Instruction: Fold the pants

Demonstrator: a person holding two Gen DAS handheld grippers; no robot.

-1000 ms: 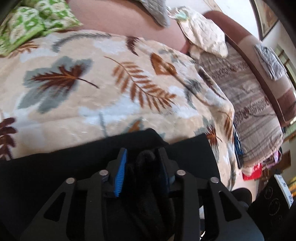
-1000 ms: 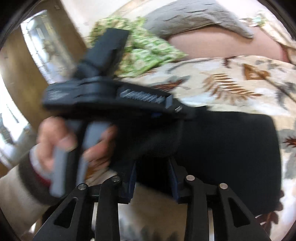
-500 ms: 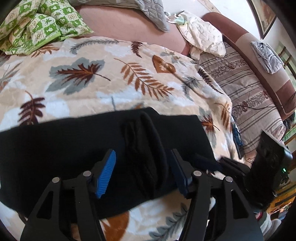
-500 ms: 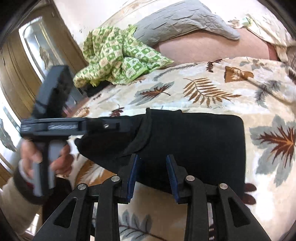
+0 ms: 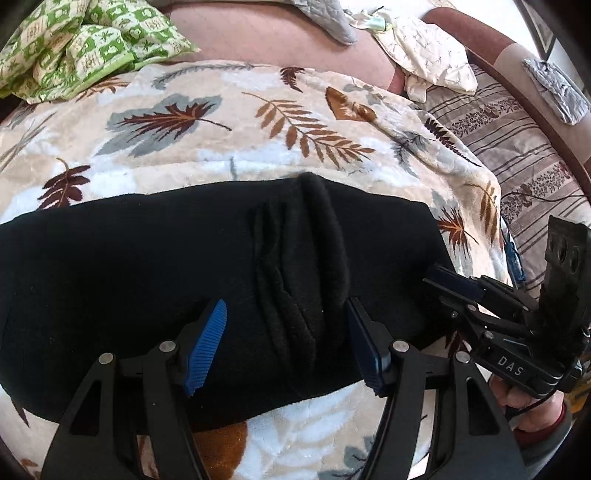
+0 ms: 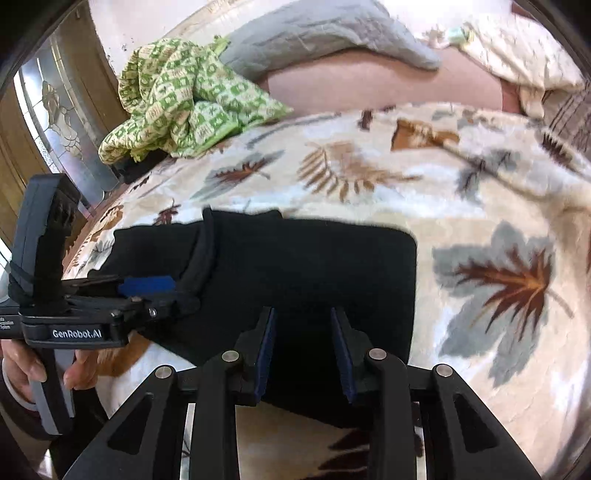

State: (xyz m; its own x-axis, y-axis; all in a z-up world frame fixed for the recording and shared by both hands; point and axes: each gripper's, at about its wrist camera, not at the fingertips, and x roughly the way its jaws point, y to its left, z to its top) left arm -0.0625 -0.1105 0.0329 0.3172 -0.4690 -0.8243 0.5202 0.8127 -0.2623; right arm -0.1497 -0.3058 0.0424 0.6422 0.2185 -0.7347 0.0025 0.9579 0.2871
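Observation:
The black pants (image 5: pixel 147 273) lie folded in a long band on the leaf-print blanket (image 5: pixel 221 140). A bunched ridge of fabric (image 5: pixel 306 266) runs across them between my left gripper's fingers. My left gripper (image 5: pixel 286 345) is open wide just above the pants' near edge, holding nothing. In the right wrist view the pants (image 6: pixel 317 266) lie flat, with the fold edge (image 6: pixel 205 251) at the left. My right gripper (image 6: pixel 304 354) is partly open over the near edge, empty. The left gripper (image 6: pixel 147 286) shows at the pants' left end.
A green patterned cloth (image 5: pixel 81 44) is piled at the blanket's far left. A grey pillow (image 6: pixel 317 33) and a cream cloth (image 5: pixel 432 55) lie at the back. A striped cover (image 5: pixel 524 155) lies on the right. The right gripper (image 5: pixel 454 284) shows at the pants' right end.
Both grippers let go of the pants and opened. The lifted fabric dropped onto the blanket, and both grippers drew back toward the near edge.

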